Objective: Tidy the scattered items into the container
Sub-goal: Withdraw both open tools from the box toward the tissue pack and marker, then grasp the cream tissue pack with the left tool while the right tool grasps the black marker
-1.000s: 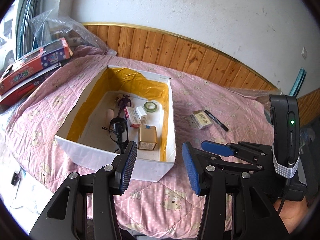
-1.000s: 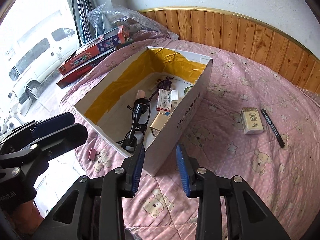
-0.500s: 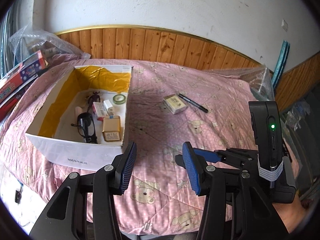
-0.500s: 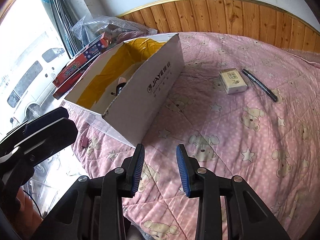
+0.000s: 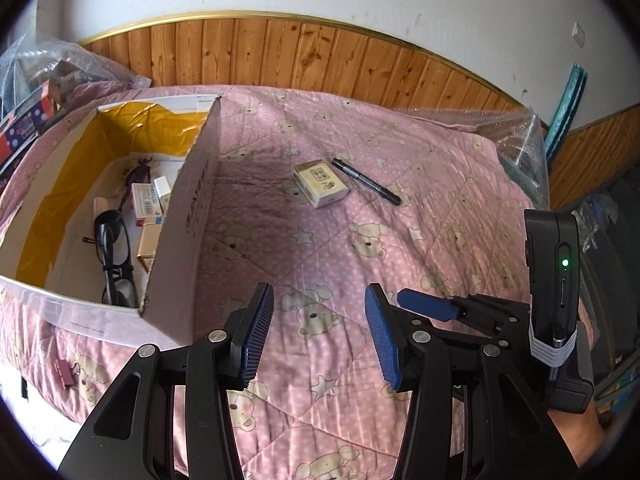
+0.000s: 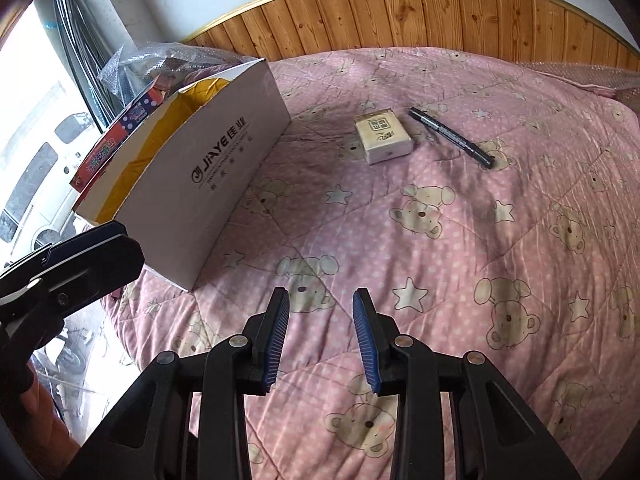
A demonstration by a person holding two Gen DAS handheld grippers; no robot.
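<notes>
Item one, white cardboard box with yellow tape-lined inner walls (image 5: 172,216): sitting at the left of the pink quilted bedspread printed with bears and stars (image 5: 360,240), its printed long side facing the right wrist view. Contents showing in the left wrist view: black-framed glasses (image 5: 112,256), a gold-coloured small tin (image 5: 148,240), a red-and-white small carton (image 5: 146,204) and a dark purple figurine (image 5: 138,172), all lying on the box floor. Item two, cream-coloured small rectangular packet (image 6: 383,135): lying flat on the bedspread, well apart from the box, outside it. Item three, black marker pen (image 6: 452,136): lying just beside the packet on its right, not touching it, also outside the box. Item four, small pink binder clip (image 5: 66,372): lying on the bedspread near the box's front corner. Left gripper (image 5: 318,332): hovering above bare bedspread, blue-padded jaws standing wide apart, holding nothing. Right gripper (image 6: 320,334): hovering likewise, jaws parted more narrowly, nothing between them. Backdrop: wooden wall panelling (image 5: 320,60) running behind the bed.
</notes>
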